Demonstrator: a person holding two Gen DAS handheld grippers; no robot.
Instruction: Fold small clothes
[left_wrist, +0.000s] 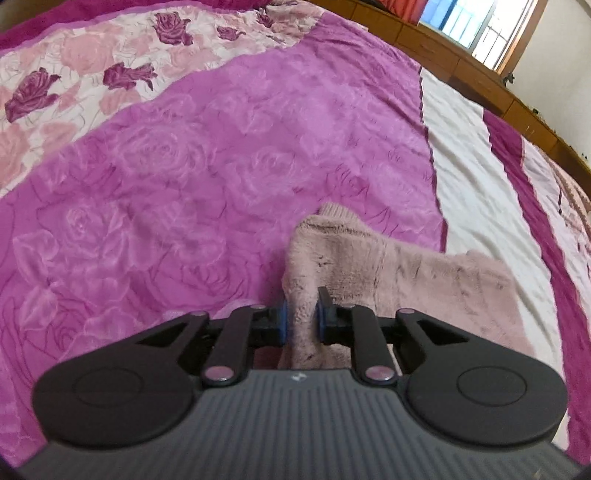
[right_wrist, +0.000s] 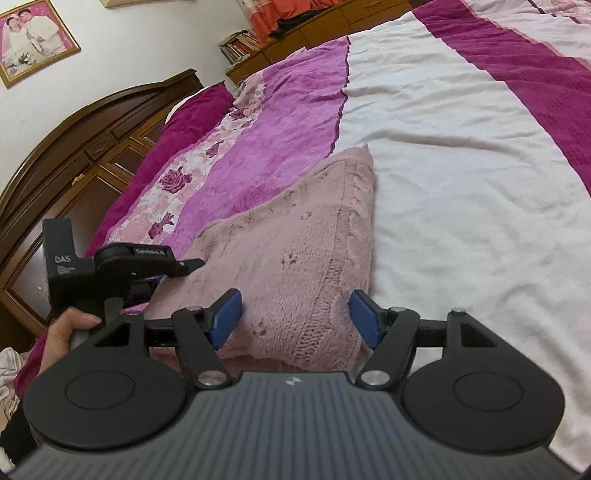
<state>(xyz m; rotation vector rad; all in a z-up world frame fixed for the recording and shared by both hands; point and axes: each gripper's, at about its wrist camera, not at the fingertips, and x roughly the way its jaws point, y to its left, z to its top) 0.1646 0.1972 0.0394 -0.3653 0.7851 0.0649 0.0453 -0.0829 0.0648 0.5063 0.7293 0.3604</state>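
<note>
Lying on the bed (right_wrist: 461, 155), across the seam where the magenta rose-patterned plush blanket (left_wrist: 207, 177) meets the cream sheet panel (right_wrist: 443, 122): a small dusty-pink knitted garment (right_wrist: 295, 258) with a cable-stitch band, one corner pointing up the bed.

Left claw (left_wrist: 302, 317) pinched on a bunched fold of that pink knit, blue pads pressed into the fabric from both sides, the cloth rising in a ridge between them and trailing off to the right in the left wrist view. Seen from the right wrist camera as a black tool gripped by a hand (right_wrist: 62, 332) at the garment's left edge.

Right claw (right_wrist: 293, 319) spread wide, blue pads (right_wrist: 227, 317) standing on either side of the near edge of the garment, no squeeze on the knit visible.

Beyond the bed: dark carved wooden headboard (right_wrist: 92, 129), gold-framed picture (right_wrist: 31, 40) on the white wall.
</note>
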